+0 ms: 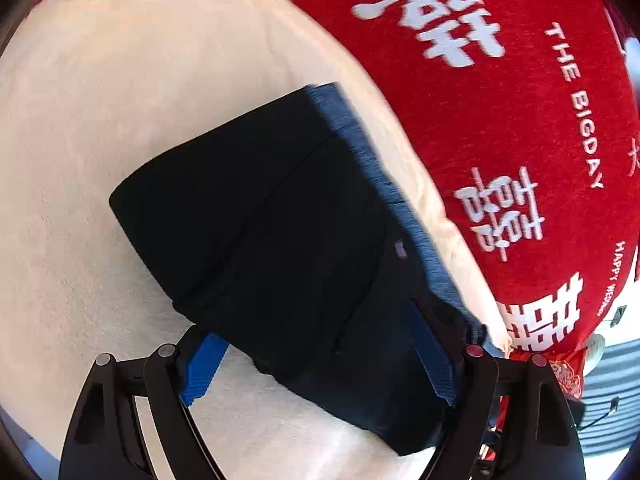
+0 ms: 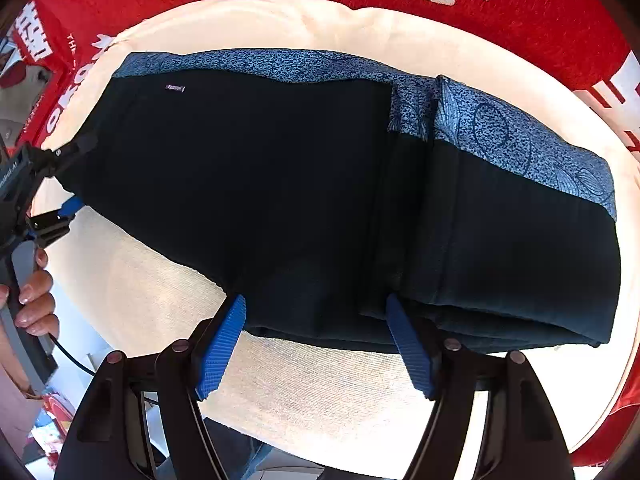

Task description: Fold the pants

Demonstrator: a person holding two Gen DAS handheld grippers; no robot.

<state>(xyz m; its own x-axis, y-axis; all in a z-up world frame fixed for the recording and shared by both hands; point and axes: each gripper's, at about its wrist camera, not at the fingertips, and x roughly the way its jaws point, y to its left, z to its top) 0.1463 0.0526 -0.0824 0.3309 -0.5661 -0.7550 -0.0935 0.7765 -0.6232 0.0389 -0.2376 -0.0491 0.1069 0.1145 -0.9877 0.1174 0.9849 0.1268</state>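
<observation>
The pants (image 2: 304, 200) are dark navy with a blue patterned waistband (image 2: 520, 148). They lie folded into a thick stack on a cream cushion (image 2: 320, 392). My right gripper (image 2: 316, 344) is open, its blue pads on either side of the stack's near edge. In the left wrist view the same pants (image 1: 272, 224) lie ahead, and my left gripper (image 1: 320, 360) is open around their near end. The left gripper also shows in the right wrist view (image 2: 68, 176), open at the pants' left end, held by a hand (image 2: 32, 300).
A red blanket with white characters and lettering (image 1: 500, 80) lies under and behind the cream cushion (image 1: 120, 120). It rings the cushion in the right wrist view (image 2: 520, 4). Floor clutter (image 2: 48, 420) shows at the lower left.
</observation>
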